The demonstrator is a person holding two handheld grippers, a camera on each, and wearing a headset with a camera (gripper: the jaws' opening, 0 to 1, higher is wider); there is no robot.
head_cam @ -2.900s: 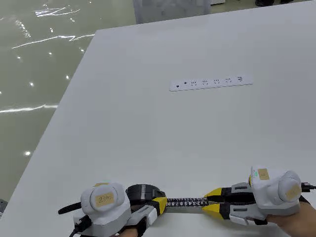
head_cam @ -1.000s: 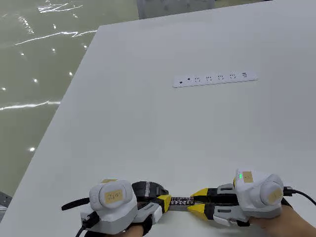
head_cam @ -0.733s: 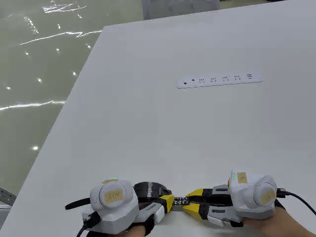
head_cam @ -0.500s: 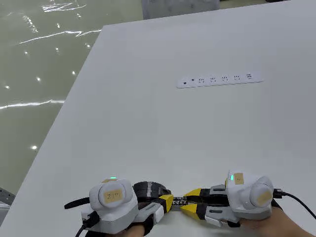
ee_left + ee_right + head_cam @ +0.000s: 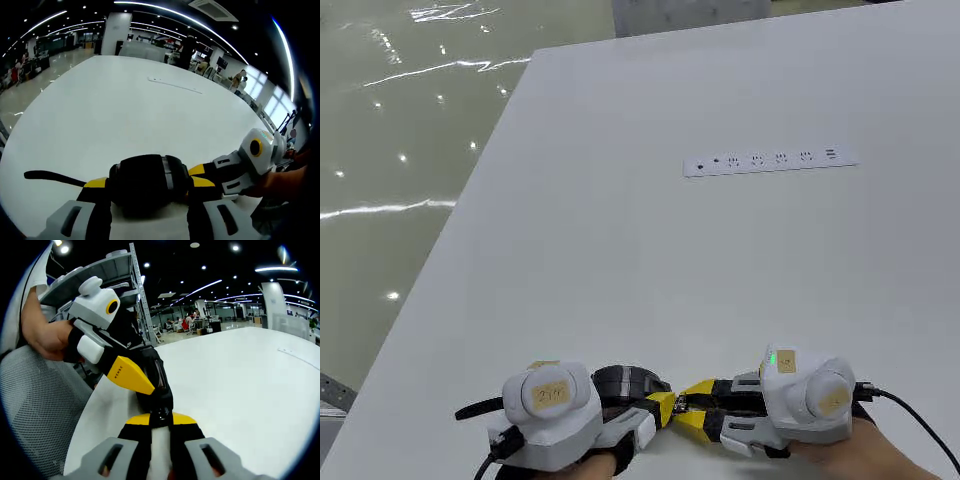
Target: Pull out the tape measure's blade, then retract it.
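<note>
**Closing out the retract: blade almost all in**

I read this as the tail end of the second step. My left gripper (image 5: 149, 186) has its jaws spread about as wide as the case (image 5: 145, 172) and clamped on its two sides, pinning it low over the table (image 5: 620, 250). The case is a squat, rounded black body with a paler band across its face. A thin black strap (image 5: 50, 176) trails flat on the table out past the left jaw.

Between the two grippers, the head view shows only a sliver of blade (image 5: 677, 404), so I judge it nearly all wound in. Its markings are too small to read.

My right gripper (image 5: 161, 420) sits nose to nose with the left one. Its yellow tips are pinched nearly together right at the case's mouth, and I take it they have the blade's end between them, though the hook itself is hard to make out.

The next move calls for a soft release. I'd ease the right jaws apart so the end seats without snapping, keeping the left clamp firm until then.
</note>
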